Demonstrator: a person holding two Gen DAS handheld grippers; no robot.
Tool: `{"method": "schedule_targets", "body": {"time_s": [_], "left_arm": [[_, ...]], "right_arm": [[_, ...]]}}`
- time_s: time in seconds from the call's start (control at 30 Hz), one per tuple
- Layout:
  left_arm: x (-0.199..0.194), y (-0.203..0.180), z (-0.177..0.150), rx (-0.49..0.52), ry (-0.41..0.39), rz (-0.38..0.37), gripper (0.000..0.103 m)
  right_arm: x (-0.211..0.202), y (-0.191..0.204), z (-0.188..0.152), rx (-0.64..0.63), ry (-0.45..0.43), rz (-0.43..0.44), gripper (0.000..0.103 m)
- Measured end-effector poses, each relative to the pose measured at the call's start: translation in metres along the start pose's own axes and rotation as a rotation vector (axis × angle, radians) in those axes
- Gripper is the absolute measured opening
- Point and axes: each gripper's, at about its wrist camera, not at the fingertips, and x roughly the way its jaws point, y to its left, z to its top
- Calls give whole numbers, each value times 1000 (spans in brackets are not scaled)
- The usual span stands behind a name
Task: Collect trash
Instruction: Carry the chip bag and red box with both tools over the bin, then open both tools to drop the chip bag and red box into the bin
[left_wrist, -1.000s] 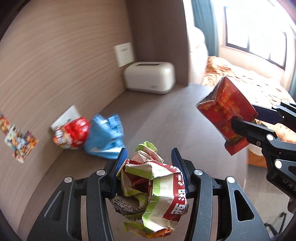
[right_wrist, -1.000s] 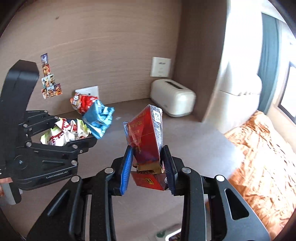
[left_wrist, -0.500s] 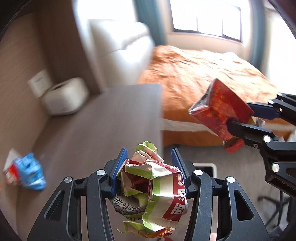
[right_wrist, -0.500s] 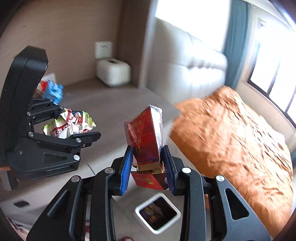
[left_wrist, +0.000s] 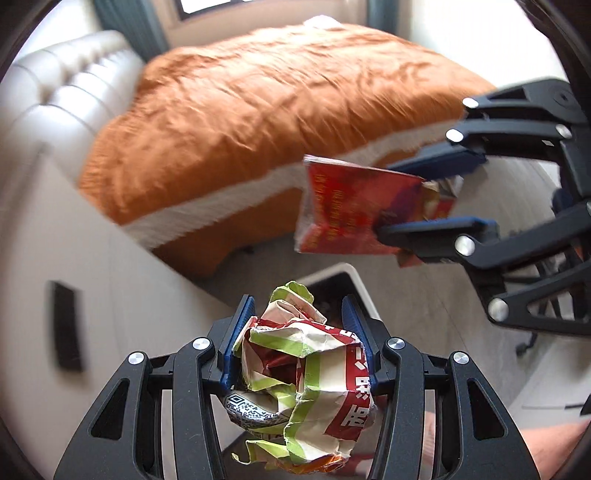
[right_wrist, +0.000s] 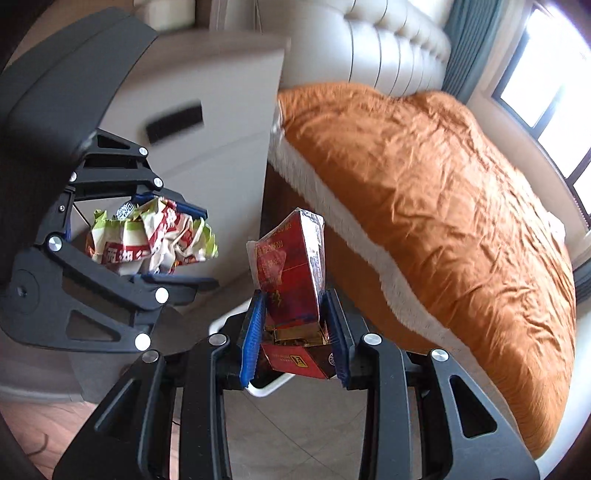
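Your left gripper (left_wrist: 298, 339) has its blue fingers (left_wrist: 240, 339) about half way apart, and they squeeze a crumpled paper wrapper (left_wrist: 303, 380) from both sides. The wrapper is white, green and red, with a little square code on it at about 7 o'clock. It fills the whole gap between the fingers and bulges out past them, toward the camera. It hangs in the air and touches nothing else.

Your right gripper (right_wrist: 295, 332) has its fingers (right_wrist: 253, 339) close together, clamped on a red box (right_wrist: 291, 269). The box stands up out of the fingers toward 12 o'clock. Its low end is squashed flat between the pads, and shiny clear film wraps it. A torn bit of gold shows down where the pads pinch.

In the left wrist view, the red box sits at 2 o'clock from the wrapper, well apart from it. In the right wrist view, the wrapper sits at 10 o'clock from the box.

Under both grippers you can see part of a white bin (left_wrist: 343, 280) on the floor. Its rim peeks out just behind the fingers.

Farther out, the bed with the orange cover (right_wrist: 424, 192) fills the 1 to 4 o'clock side. A pale cabinet (right_wrist: 221, 122) stands at 11 o'clock, beside the bed.
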Motion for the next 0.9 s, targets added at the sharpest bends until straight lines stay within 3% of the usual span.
{"method": "schedule_targets", "body": {"time_s": [0.3,0.47,0.5,0.53,0.57,0.6,0.63,0.9], "left_arm": [[192,-15,-34,38,165,-142,49],[269,-22,-62,66,214,-184,54],[280,-26,-65,84,220,-195,67],[288,-28,-70,97,221,-200,97],[297,-30,-75,111,220,-187,98],[306,-32,-77,122,222,-189,98],[312,-32,-80,126,233,-195,98],[329,-31,-94,154,261,-188,98]], "right_arm": [[174,-21,-79,-54,127,163,34],[249,-16,-127,-112,191,225,36],[255,-15,-132,-120,199,239,39],[264,-14,-137,-134,211,263,48],[271,-12,-143,-148,217,271,57],[276,-11,-149,-168,216,274,86],[279,-9,-153,-186,209,276,98],[290,-2,-162,-252,234,265,98]]}}
